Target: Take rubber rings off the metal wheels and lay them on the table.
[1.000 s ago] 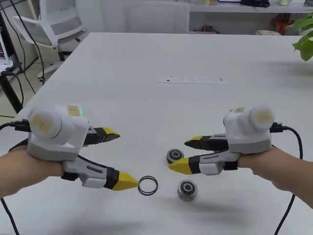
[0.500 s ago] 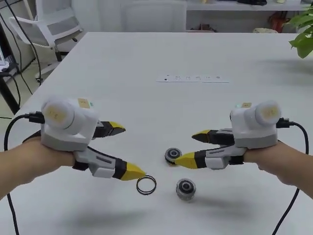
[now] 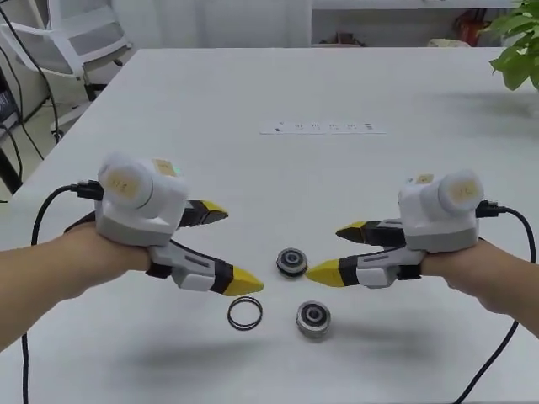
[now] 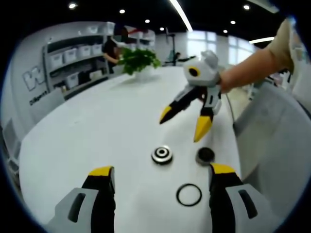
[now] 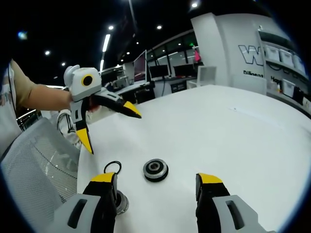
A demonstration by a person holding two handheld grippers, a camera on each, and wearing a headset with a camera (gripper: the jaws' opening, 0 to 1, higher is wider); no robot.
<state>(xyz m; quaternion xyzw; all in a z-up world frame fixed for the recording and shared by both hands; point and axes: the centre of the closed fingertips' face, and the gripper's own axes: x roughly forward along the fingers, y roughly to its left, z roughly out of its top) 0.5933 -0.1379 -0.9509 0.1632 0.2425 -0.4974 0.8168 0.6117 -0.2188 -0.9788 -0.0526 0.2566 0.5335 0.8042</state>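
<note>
Two metal wheels lie on the white table: one (image 3: 291,262) between the gripper tips, the other (image 3: 313,319) nearer me. A loose black rubber ring (image 3: 244,313) lies flat to the left of the nearer wheel. My left gripper (image 3: 234,248) is open, its lower tip just above the ring and holding nothing. My right gripper (image 3: 330,250) is open too, beside the farther wheel. The left gripper view has the farther wheel (image 4: 162,155), the nearer wheel (image 4: 205,155) and the ring (image 4: 189,194) ahead of its jaws. The right gripper view has a wheel (image 5: 155,170) between its jaws.
A flat white strip (image 3: 322,128) lies farther back on the table (image 3: 253,93). A green plant (image 3: 514,50) stands at the back right corner. An office chair (image 3: 80,34) is off the table's left side.
The left gripper has moved right and away from the ring's side, toward the wheels. The right gripper has drawn back slightly to the right. Ring and wheels lie where they were.
</note>
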